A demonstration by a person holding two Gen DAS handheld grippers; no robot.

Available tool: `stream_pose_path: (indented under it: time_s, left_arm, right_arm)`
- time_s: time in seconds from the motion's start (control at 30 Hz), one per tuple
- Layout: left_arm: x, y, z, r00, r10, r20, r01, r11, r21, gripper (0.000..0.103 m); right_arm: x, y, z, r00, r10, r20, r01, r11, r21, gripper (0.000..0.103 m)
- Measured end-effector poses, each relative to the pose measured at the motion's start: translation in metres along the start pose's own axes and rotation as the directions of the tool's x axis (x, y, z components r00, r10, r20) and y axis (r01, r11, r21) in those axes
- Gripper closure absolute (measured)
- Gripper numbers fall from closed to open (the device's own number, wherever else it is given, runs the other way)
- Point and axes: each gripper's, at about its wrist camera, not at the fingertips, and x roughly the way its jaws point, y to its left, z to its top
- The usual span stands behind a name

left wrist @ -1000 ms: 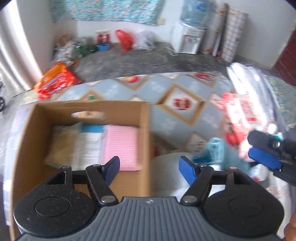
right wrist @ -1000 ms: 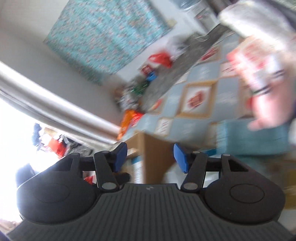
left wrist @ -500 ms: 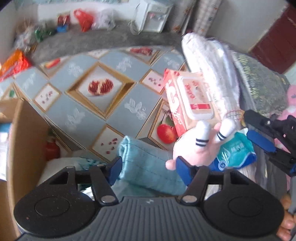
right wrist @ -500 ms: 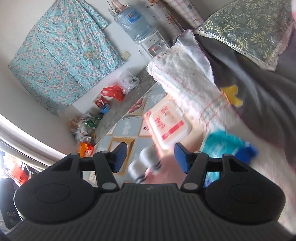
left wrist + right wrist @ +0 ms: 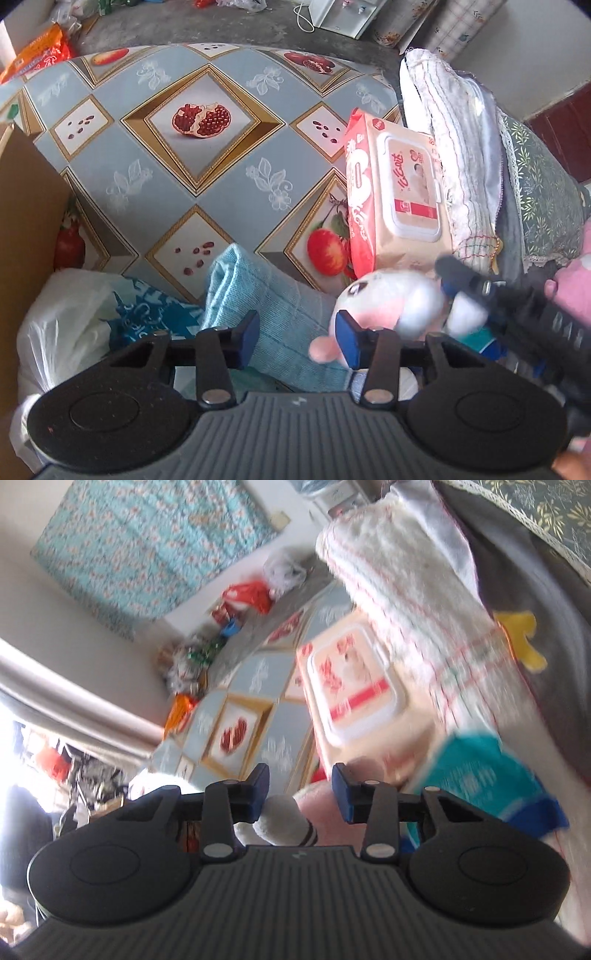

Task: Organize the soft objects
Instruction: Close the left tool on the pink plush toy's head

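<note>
Left gripper (image 5: 297,339): closing, unclenched astride blue towel (image 5: 266,314). Right gripper (image 5: 300,789): closing around pink plush toy (image 5: 291,821); contact indeterminate.

Water dispenser (image 5: 341,16) – floral curtain (image 5: 147,535) – orange bag (image 5: 35,51).

Both the left gripper (image 5: 297,339) and right gripper (image 5: 300,792) point downward, jaws just closing.

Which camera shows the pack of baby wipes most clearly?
The left wrist view: the wipes pack is sharp there, lid and red side both visible, lying against the folded towel. The right wrist view shows the same pack blurred, mainly its lid.
</note>
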Motion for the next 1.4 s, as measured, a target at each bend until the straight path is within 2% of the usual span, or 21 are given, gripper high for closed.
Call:
stream_pose_path:
  time_s: [0.17,0.33,0.43,0.57,0.67,0.77,0.83,0.9,0.97,1.07,1.27,1.4]
  left_arm:
    - [-0.004,-0.002,-0.004,1.000,-0.017,0.001,0.017,1.000,0.007,0.055]
    - [0.000,-0.006,-0.005,0.999,-0.038,-0.019,0.039,0.999,0.032,0.044]
    - [0.008,-0.011,-0.006,0.997,-0.051,-0.053,0.053,0.998,0.046,0.043]
    - [0.020,-0.017,-0.010,0.995,-0.043,-0.092,0.049,0.996,0.069,0.042]
    - [0.023,-0.020,-0.012,0.996,-0.028,-0.089,0.036,0.995,0.090,0.040]
    - [0.024,-0.019,-0.011,0.996,-0.027,-0.090,0.036,0.995,0.093,0.038]
    - [0.025,-0.016,-0.009,0.994,-0.038,-0.099,0.047,0.995,0.088,0.037]
    - [0.026,-0.015,-0.009,0.994,-0.040,-0.102,0.050,0.994,0.094,0.036]
    - [0.026,-0.016,-0.009,0.994,-0.039,-0.102,0.050,0.993,0.105,0.035]
    - [0.026,-0.017,-0.010,0.994,-0.037,-0.104,0.050,0.991,0.128,0.035]
    - [0.030,-0.016,-0.008,0.993,-0.030,-0.118,0.047,0.988,0.149,0.027]
    - [0.033,-0.011,-0.004,0.988,-0.039,-0.149,0.056,0.992,0.116,0.024]
  right_arm:
    - [-0.018,0.003,-0.027,0.999,-0.018,-0.027,0.017,0.998,-0.055,0.066]
    - [-0.023,0.005,-0.047,0.997,-0.066,-0.047,0.058,0.987,-0.152,0.066]
    - [-0.023,0.004,-0.052,0.994,-0.094,-0.062,0.079,0.976,-0.201,0.065]
    - [-0.022,-0.004,-0.057,0.989,-0.108,-0.101,0.086,0.976,-0.201,0.065]
    - [-0.027,-0.016,-0.056,0.989,-0.085,-0.121,0.068,0.988,-0.140,0.064]
    - [-0.037,-0.036,-0.050,0.995,-0.017,-0.103,0.017,1.000,0.000,0.062]
    - [-0.040,-0.053,-0.045,0.996,0.023,-0.084,-0.013,0.993,0.113,0.060]
    - [-0.037,-0.063,-0.040,0.997,0.029,-0.069,-0.016,0.983,0.182,0.060]
    - [-0.031,-0.065,-0.034,0.997,0.011,-0.071,0.003,0.983,0.181,0.058]
    - [-0.014,-0.069,-0.027,0.992,0.017,-0.128,0.010,0.977,0.211,0.054]
    - [0.006,-0.073,-0.022,0.978,0.074,-0.195,-0.020,0.964,0.265,0.033]
    - [0.007,-0.070,-0.018,0.971,0.073,-0.229,-0.007,0.961,0.278,0.032]
